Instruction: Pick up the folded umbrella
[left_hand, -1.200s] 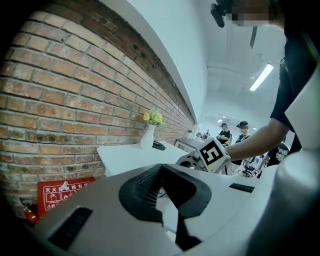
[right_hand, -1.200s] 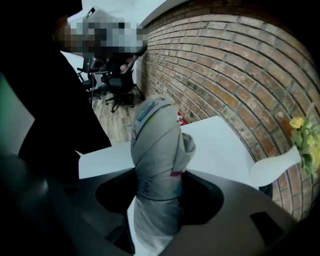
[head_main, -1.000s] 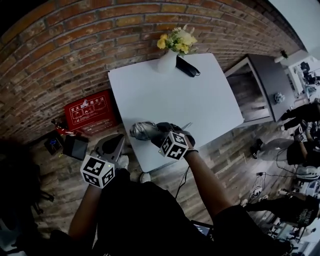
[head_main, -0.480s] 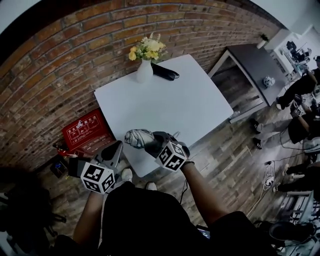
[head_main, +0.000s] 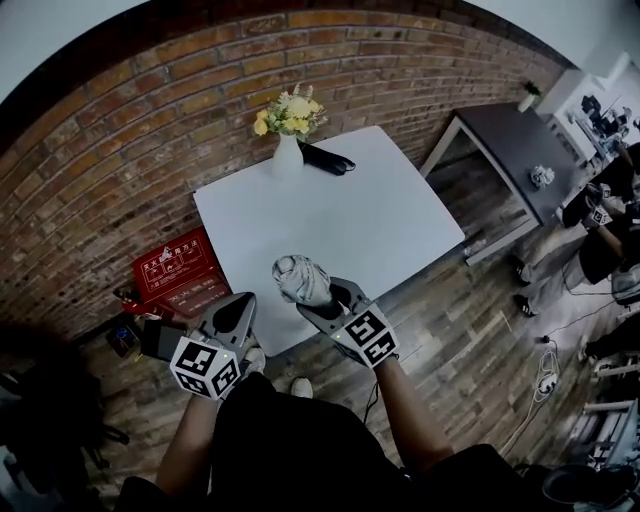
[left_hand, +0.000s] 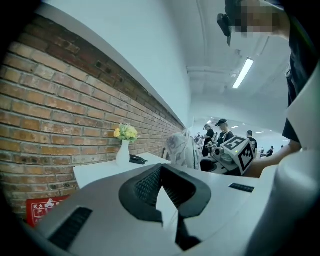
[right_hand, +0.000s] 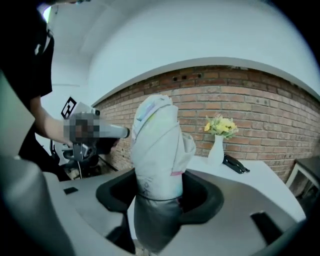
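While I am standing at the near edge of the white table (head_main: 350, 225), the brick wall (head_main: 150, 130) is running along its far side. A dark side table (head_main: 505, 135) is sitting off its right corner. A red box (head_main: 175, 268) is lying on the wooden floor by its left side.

I am holding my right gripper (head_main: 318, 295) over the near edge of that table. Its jaws are clamping the folded umbrella (head_main: 300, 278) from both sides. In the right gripper view the umbrella (right_hand: 157, 145) is standing upright between the dark pads of the gripper (right_hand: 160, 192). Its pale bundled fabric is rising well above them, and its grey lower part is hanging down below them. It is filling the whole gap between the jaws.

I am carrying my left gripper (head_main: 232, 312) just off the table's near left corner, apart from the umbrella. In the left gripper view its jaws (left_hand: 162, 192) are pressing together at the tips, with nothing between them.

A white vase (head_main: 288, 158) of yellow flowers (head_main: 288, 112) is standing at the table's far edge, and a small black object (head_main: 325, 160) is lying just beside it.
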